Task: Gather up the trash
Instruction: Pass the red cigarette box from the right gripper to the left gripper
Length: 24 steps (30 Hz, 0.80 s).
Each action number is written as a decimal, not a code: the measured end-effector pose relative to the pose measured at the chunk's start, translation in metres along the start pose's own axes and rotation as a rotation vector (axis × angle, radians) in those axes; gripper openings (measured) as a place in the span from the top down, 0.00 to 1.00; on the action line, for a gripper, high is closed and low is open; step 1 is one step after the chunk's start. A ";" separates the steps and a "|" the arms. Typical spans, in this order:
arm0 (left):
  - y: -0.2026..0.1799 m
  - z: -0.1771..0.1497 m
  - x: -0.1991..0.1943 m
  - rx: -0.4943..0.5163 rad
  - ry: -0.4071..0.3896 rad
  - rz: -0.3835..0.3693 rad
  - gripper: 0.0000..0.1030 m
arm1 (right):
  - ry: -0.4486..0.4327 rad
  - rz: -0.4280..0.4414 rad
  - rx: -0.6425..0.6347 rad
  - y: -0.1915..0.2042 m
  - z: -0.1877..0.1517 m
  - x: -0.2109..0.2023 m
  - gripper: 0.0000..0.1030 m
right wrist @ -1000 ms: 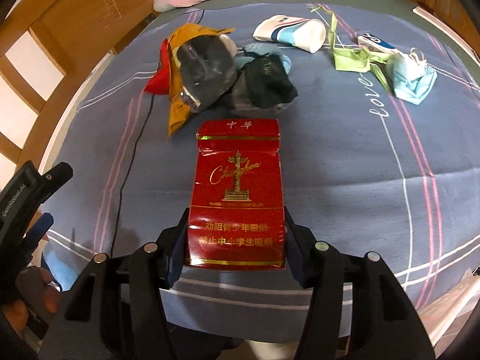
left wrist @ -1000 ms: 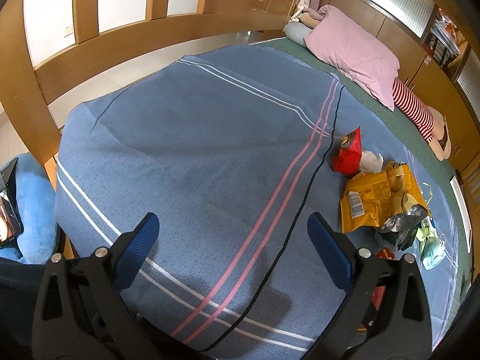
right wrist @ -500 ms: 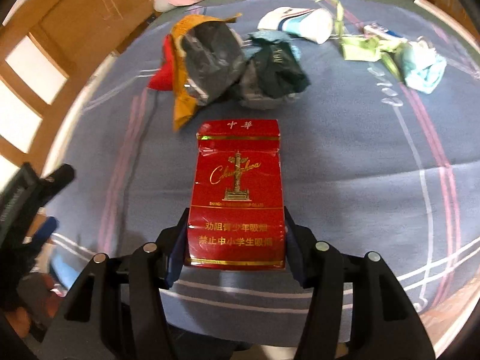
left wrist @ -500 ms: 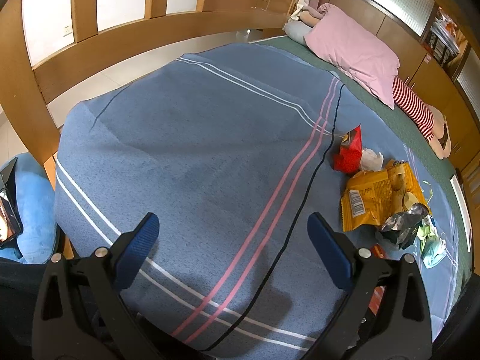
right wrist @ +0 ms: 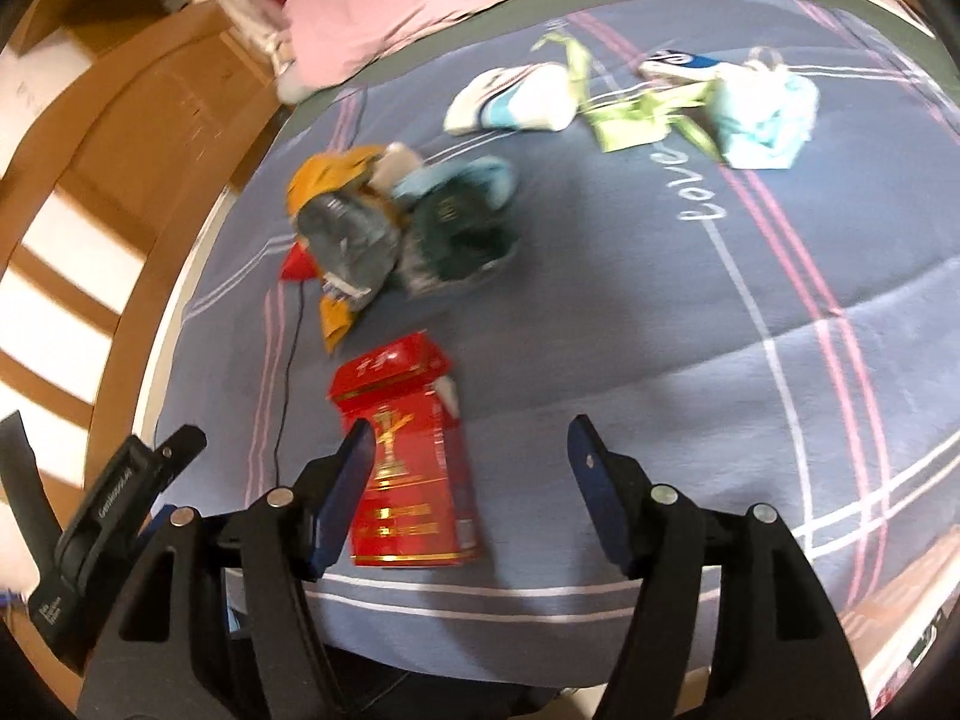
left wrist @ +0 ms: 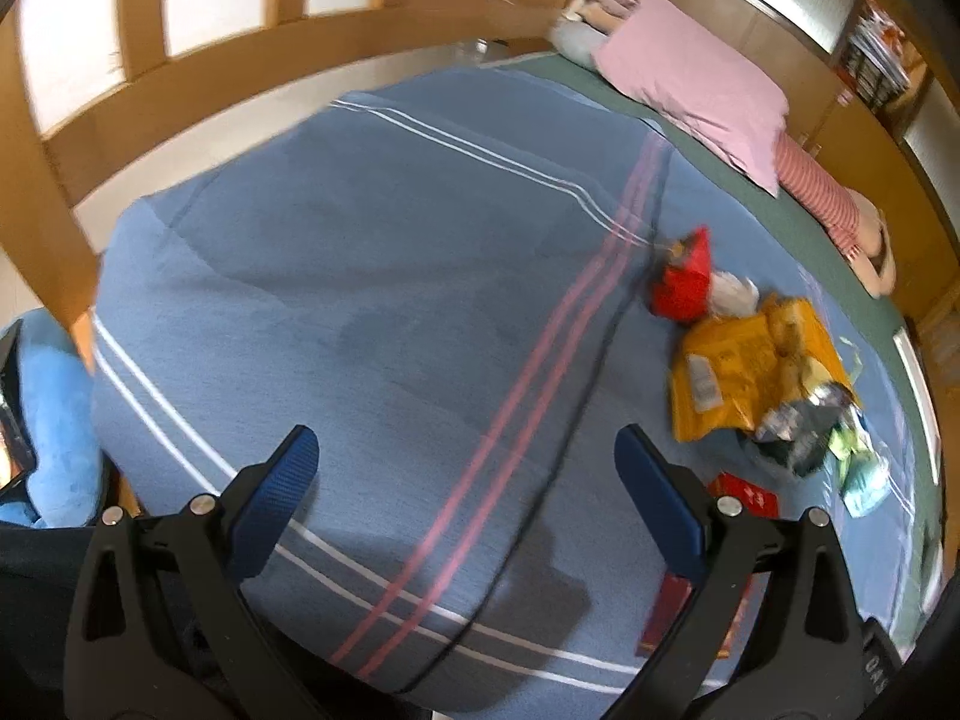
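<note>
A red cigarette pack (right wrist: 408, 456) lies tilted on the blue striped blanket (right wrist: 600, 312), leaning by the left finger of my right gripper (right wrist: 471, 444). Its jaws are opening and the right pad stands well clear of the pack. Beyond it lies a heap of trash: a yellow bag (right wrist: 336, 174), a grey foil wrapper (right wrist: 348, 240) and a dark green wrapper (right wrist: 456, 234). My left gripper (left wrist: 465, 450) hangs open over bare blanket with nothing between its fingers. In its view the yellow bag (left wrist: 750, 372) and a red wrapper (left wrist: 684, 288) lie to the right.
Further back lie a white-and-blue wrapper (right wrist: 516, 102), a green wrapper (right wrist: 636, 114) and a light blue mask (right wrist: 762, 114). A black cable (left wrist: 576, 396) runs across the blanket. A pink pillow (left wrist: 702, 78) sits at the head, a wooden bed frame (left wrist: 180, 90) to the left.
My right gripper's jaws have spread and let go of the red pack, which now sits tilted to the left. The right view has rolled. The left gripper has hardly moved.
</note>
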<state>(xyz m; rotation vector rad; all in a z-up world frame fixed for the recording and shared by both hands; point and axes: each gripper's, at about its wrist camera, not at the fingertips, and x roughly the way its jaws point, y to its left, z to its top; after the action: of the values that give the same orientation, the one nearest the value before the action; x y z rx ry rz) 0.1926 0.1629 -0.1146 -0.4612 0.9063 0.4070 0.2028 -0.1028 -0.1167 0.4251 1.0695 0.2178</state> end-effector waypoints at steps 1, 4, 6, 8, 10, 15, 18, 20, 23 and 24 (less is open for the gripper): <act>-0.004 -0.001 0.001 0.022 0.012 -0.025 0.04 | -0.007 -0.004 0.013 -0.007 -0.002 -0.006 0.36; -0.021 -0.007 0.001 0.107 0.037 -0.081 0.04 | -0.033 -0.018 0.058 -0.020 -0.001 -0.014 0.36; -0.029 -0.010 0.001 0.146 0.047 -0.125 0.04 | -0.055 -0.031 0.078 -0.025 0.000 -0.019 0.36; -0.030 -0.010 0.002 0.136 0.058 -0.157 0.04 | -0.078 -0.059 0.090 -0.032 0.001 -0.026 0.36; -0.030 -0.011 0.006 0.112 0.090 -0.219 0.04 | -0.093 -0.109 0.110 -0.041 0.004 -0.034 0.36; -0.068 -0.032 0.020 0.277 0.263 -0.400 0.04 | -0.164 -0.158 0.180 -0.064 0.008 -0.056 0.36; -0.098 -0.044 0.019 0.425 0.219 -0.348 0.04 | -0.202 -0.177 0.209 -0.075 0.006 -0.070 0.36; -0.116 -0.055 0.025 0.518 0.222 -0.287 0.05 | -0.199 -0.178 0.206 -0.076 0.008 -0.070 0.36; -0.124 -0.064 0.036 0.553 0.264 -0.241 0.29 | -0.184 -0.168 0.185 -0.071 0.010 -0.067 0.36; -0.124 -0.064 0.037 0.552 0.262 -0.227 0.36 | -0.183 -0.166 0.179 -0.069 0.012 -0.066 0.36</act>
<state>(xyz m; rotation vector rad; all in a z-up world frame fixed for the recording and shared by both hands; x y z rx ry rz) 0.2352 0.0306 -0.1533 -0.1043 1.1563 -0.1207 0.1797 -0.1924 -0.0890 0.5039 0.9412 -0.0640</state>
